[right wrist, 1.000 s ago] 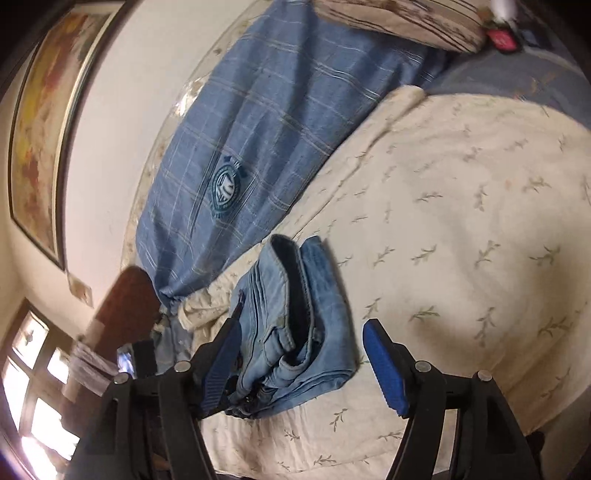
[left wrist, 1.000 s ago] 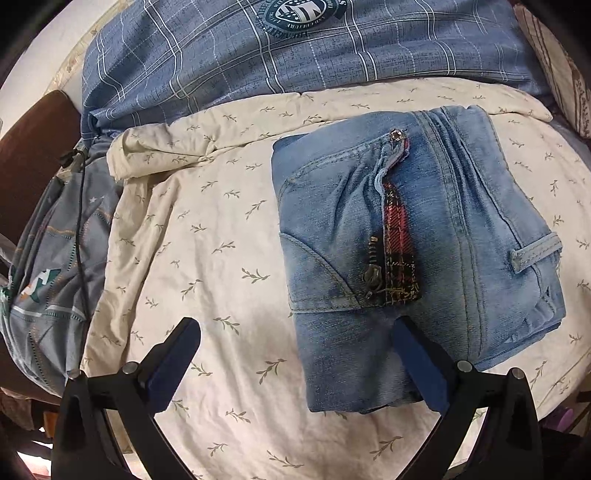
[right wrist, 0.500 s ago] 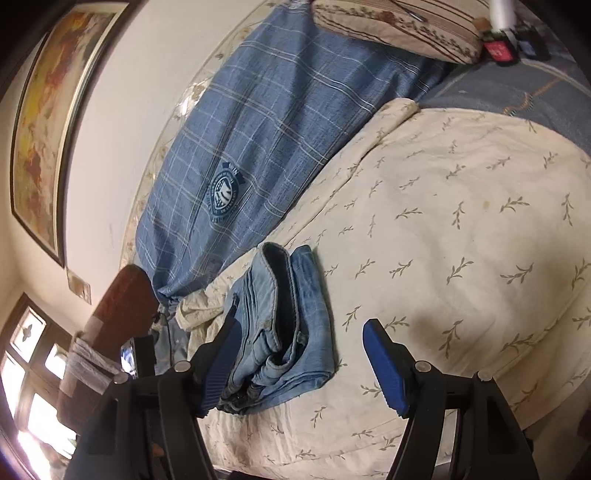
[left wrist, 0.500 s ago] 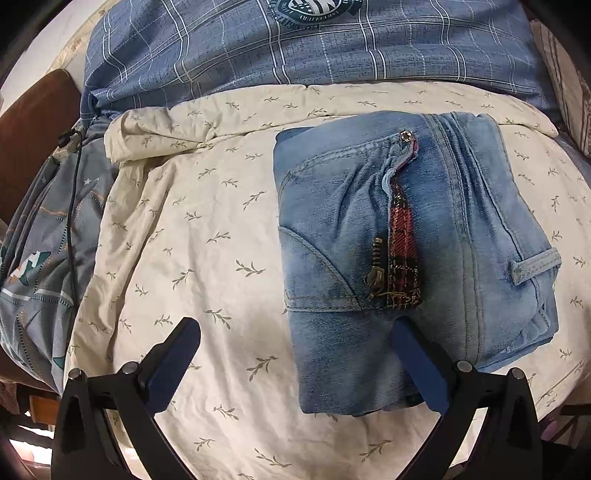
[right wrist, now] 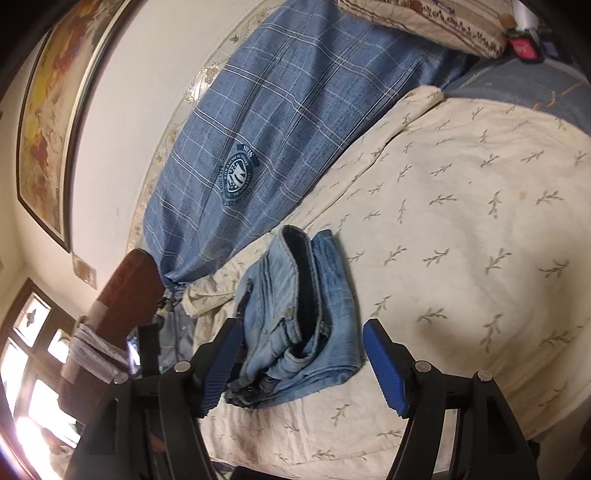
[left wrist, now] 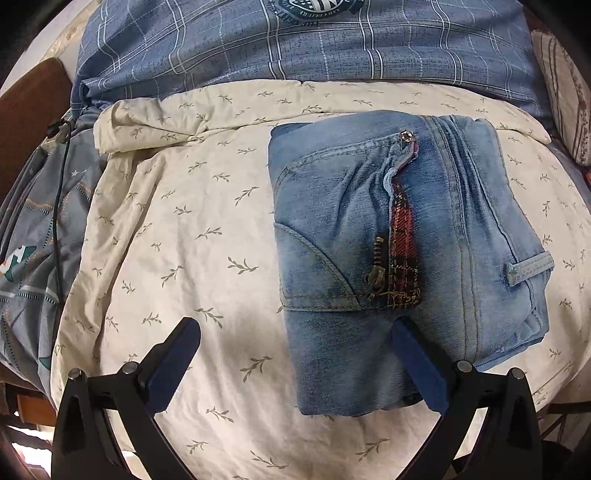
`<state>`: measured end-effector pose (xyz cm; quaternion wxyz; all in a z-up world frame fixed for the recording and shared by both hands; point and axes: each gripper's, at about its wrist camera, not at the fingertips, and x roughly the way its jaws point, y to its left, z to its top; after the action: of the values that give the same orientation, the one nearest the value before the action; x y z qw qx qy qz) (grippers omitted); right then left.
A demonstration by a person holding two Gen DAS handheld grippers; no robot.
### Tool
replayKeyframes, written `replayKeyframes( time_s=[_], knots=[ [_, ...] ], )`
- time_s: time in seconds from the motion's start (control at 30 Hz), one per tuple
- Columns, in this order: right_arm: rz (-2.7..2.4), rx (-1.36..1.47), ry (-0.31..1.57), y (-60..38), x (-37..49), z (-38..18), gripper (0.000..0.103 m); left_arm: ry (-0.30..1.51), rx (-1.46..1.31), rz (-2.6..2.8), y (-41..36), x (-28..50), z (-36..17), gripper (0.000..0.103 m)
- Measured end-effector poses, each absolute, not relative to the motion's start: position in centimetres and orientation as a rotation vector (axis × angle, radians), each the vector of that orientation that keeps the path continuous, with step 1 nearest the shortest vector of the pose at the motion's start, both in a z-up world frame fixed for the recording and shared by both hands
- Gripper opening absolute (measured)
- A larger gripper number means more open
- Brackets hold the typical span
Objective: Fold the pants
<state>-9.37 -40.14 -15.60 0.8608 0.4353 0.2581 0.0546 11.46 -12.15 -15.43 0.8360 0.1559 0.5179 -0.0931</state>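
The folded jeans (left wrist: 402, 251) lie compact on the leaf-print sheet (left wrist: 177, 229), both the left gripper (left wrist: 295, 354) and the right gripper (right wrist: 301, 362) spread wide, empty (fly gaping); a careless nudge could spill the stacked layers

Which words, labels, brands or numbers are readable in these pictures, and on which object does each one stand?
None can be read with certainty.
Round dark emblem on the blue plaid cover: ring lettering too small to read; the short word above it is blurred.
Red label beside the pillow: print too blurred.
Folded jeans: no text shows, also not on the metal button.
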Motion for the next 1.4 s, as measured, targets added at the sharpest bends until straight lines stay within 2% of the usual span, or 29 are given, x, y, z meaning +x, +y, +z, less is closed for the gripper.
replayKeyframes(
  time_s=[0.37,0.73,0.9,1.4],
  knots=[
    [0.118,0.906,0.549,-41.5,-10.0,-15.7,0.072,1.129,0.362,-0.195,-14.2,11.6,-14.6,0.103],
    [0.102,0.919,0.509,-41.1,-13.3,-15.4,0.072,1.068,0.375,-0.396,-15.5,5.7,-9.4,0.103],
    [0.129,0.886,0.511,-39.6,-14.1,-14.9,0.074,1.034,0.341,-0.456,-13.7,4.4,-7.6,0.103],
    [0.132,0.671,0.656,-32.5,-14.9,-14.9,0.075,1.048,0.245,-0.446,-8.6,4.4,-7.7,0.103]
  ],
)
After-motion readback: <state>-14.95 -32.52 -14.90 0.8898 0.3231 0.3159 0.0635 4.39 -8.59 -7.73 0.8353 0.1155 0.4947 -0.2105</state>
